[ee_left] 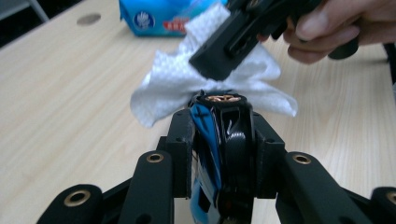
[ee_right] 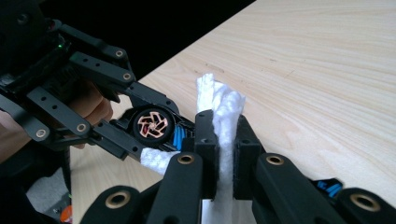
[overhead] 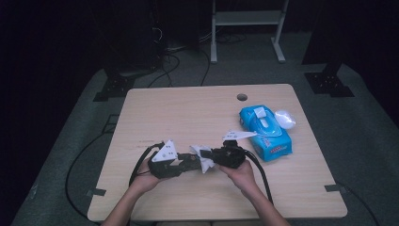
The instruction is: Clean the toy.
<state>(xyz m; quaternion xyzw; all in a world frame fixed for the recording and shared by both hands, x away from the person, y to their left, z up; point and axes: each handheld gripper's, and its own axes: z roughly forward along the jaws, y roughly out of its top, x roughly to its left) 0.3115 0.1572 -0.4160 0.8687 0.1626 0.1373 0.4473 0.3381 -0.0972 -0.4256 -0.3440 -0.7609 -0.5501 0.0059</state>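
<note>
Wiping step in hand. The left gripper [overhead: 188, 162] is clamped on a small blue-and-black toy car with copper-spoked wheels [ee_left: 219, 140], low at centre above the table [overhead: 188, 113]. At its 3 o'clock, the right gripper [overhead: 207, 157] pinches a white crumpled wet wipe [ee_right: 223, 116] touching the car. Next move, by judgement: rub the wipe across the car's body under steady grip.

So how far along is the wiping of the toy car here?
Done: a wet wipe is out of the blue pack. In hand: left gripper clamps the toy car; right gripper presses the wipe against its front. How much remains uncleaned cannot be told.
</note>
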